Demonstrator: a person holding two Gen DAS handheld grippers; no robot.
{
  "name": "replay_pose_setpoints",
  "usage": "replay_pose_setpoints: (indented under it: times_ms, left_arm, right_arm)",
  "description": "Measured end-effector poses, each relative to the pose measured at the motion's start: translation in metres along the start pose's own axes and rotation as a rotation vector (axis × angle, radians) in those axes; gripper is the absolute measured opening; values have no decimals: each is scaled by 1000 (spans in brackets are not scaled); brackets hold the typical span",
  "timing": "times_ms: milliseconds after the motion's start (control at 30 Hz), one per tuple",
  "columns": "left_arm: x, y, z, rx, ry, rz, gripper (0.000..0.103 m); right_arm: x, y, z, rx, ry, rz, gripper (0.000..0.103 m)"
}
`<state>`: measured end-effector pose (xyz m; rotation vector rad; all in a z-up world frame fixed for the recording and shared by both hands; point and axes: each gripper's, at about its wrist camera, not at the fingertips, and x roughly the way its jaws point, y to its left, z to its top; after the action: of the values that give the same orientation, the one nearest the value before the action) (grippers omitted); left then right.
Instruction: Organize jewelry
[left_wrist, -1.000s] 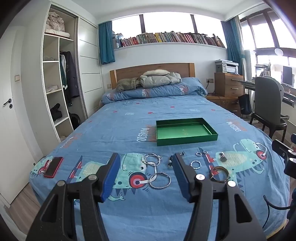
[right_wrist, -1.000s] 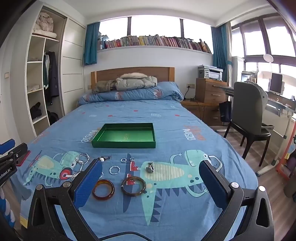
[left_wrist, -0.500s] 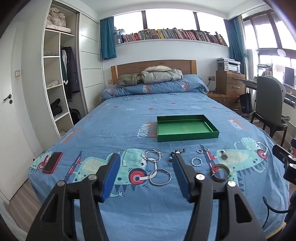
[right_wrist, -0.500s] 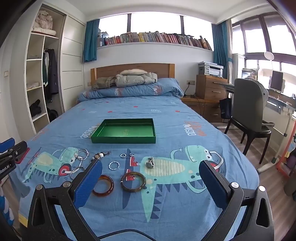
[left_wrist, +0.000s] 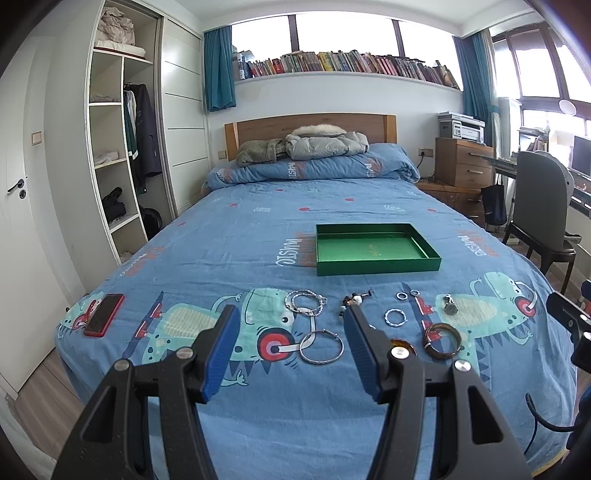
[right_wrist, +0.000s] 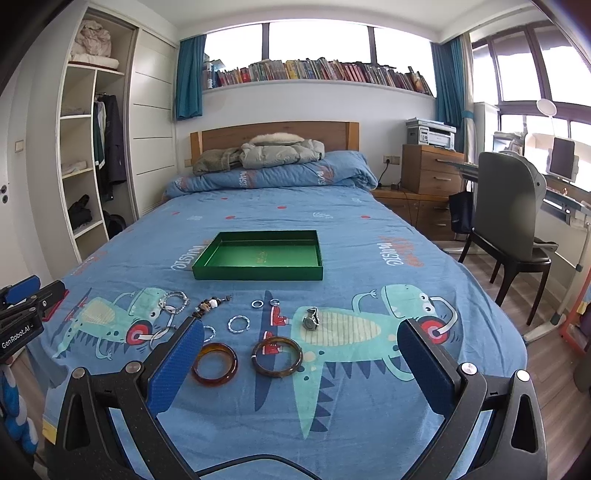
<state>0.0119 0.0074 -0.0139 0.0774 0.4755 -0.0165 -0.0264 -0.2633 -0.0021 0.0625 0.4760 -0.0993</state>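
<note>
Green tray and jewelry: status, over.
Left gripper and right gripper open, empty, above the bed. Green tray holds nothing. Bangles, rings, watch all on the blue bedspread. Path to tray unobstructed.

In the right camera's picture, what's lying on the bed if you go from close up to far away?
Amber bangle → twisted silver ring → green tray → grey jacket.

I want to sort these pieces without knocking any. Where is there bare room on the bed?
The green tray is empty inside. Bare sheet lies right of the watch, and between the red phone and the beaded bracelets. It is crowded from those bracelets across to the amber bangles.
</note>
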Motion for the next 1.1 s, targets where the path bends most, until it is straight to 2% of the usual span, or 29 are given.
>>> replay_pose_setpoints:
  times_ms: [1100]
  left_arm:
    - [12,-11,-2,18,21,-8,57]
  right_arm:
    - [6,-7,-5,-1,19,-9,103]
